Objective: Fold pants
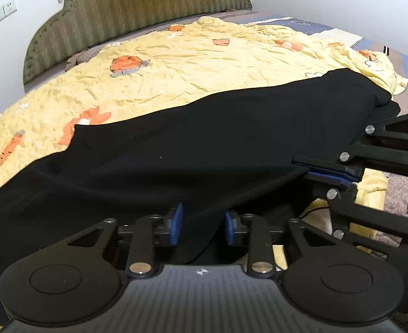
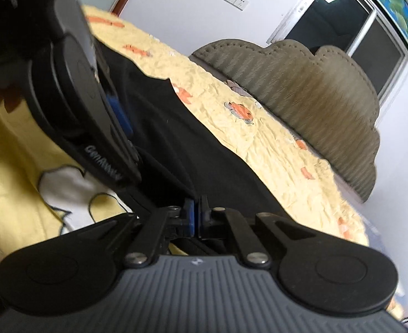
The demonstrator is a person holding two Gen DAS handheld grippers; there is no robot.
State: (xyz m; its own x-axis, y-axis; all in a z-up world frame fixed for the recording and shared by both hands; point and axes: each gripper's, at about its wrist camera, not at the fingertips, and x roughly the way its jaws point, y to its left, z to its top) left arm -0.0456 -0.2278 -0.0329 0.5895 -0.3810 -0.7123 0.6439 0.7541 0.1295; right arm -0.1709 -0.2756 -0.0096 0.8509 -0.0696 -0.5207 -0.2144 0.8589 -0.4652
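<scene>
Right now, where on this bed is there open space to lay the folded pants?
Free: the yellow quilt between the black pants and the headboard. Crowded: the near edge, where the left gripper and right gripper both sit at the pants' hem.

We see matt black cloth pants (image 1: 204, 138) on a crinkled yellow quilt (image 1: 176, 63). The headboard (image 1: 137, 8) looks ribbed and upholstered, perhaps velvet. Gripper pads (image 1: 176, 223) seem blue rubber.
</scene>
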